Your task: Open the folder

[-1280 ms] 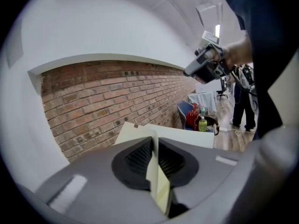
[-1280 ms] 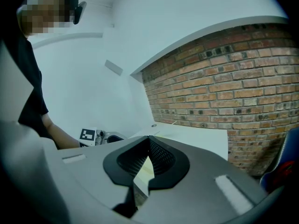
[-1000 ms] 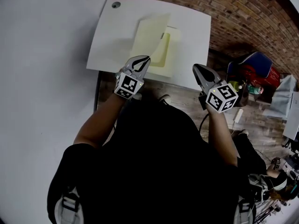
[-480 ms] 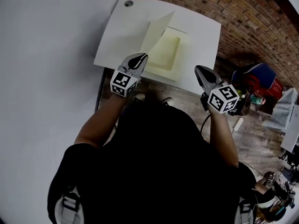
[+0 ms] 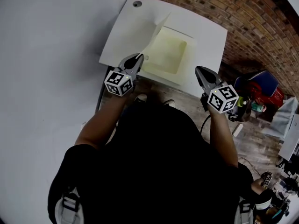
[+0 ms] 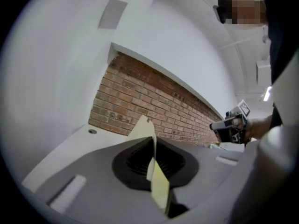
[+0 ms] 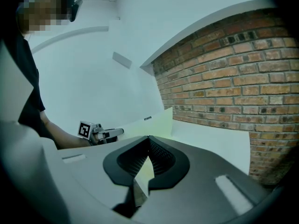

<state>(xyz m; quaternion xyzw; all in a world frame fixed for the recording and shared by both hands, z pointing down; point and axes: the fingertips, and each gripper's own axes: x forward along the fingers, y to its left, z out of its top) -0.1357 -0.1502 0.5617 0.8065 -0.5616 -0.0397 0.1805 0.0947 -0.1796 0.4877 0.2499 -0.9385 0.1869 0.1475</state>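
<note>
Folder (image 5: 169,55) lies open near the middle of a white bench (image 5: 201,31), just beyond both grippers. Nearest, at the bench's near left edge, the left gripper (image 5: 138,58) is clenched on the folder's pale yellow cover (image 5: 156,29). In the left gripper view, the sheet (image 6: 142,127) runs edge-on between the closed pads of that gripper (image 6: 152,146) and rises above them. The cover stands tilted up on the left side, while the other half of the folder lies flat on the bench to its right.

To the right, the right gripper (image 5: 199,71) hangs over the bench's near edge, apart from the folder. Its own view shows that gripper (image 7: 148,141) clenched, with its tips together. The same view shows the raised cover (image 7: 161,121) further off.

Further back, a small round hole (image 5: 137,4) sits in the bench's far left corner. A brick wall (image 5: 261,22) stands beyond the bench.
</note>
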